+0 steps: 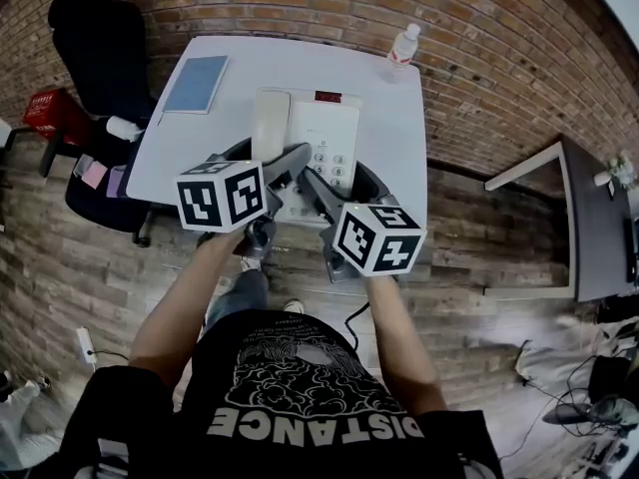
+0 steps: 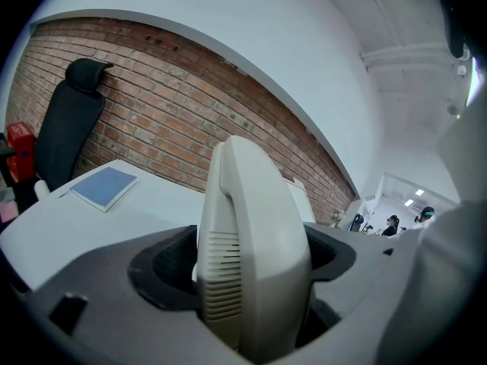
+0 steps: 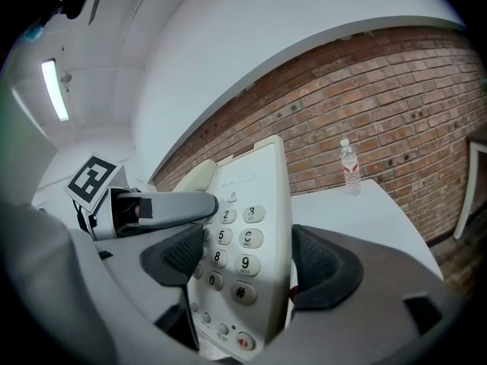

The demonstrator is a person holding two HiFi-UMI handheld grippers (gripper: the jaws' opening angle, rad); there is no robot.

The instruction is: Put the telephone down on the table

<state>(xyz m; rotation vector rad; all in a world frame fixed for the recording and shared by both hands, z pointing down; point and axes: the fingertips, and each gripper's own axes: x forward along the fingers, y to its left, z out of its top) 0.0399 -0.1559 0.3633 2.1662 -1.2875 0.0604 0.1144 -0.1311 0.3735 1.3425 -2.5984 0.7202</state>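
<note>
A cream desk telephone [image 1: 318,133] with its handset [image 1: 270,123] on the cradle lies over the near half of the white table [image 1: 399,118], gripped from both sides. My left gripper [image 1: 290,165] is shut on the handset side; in the left gripper view the handset [image 2: 255,257] fills the gap between the dark pads [image 2: 163,268]. My right gripper [image 1: 324,193] is shut on the keypad side, the number keys [image 3: 243,238] showing between its pads [image 3: 323,268]. Whether the telephone's base touches the table cannot be told.
A blue book [image 1: 196,83] lies at the table's far left, a water bottle [image 1: 402,46] stands at its far right corner. A black office chair [image 1: 95,38] and a red box [image 1: 50,113] are left of the table. Brick wall behind; another desk [image 1: 589,218] at right.
</note>
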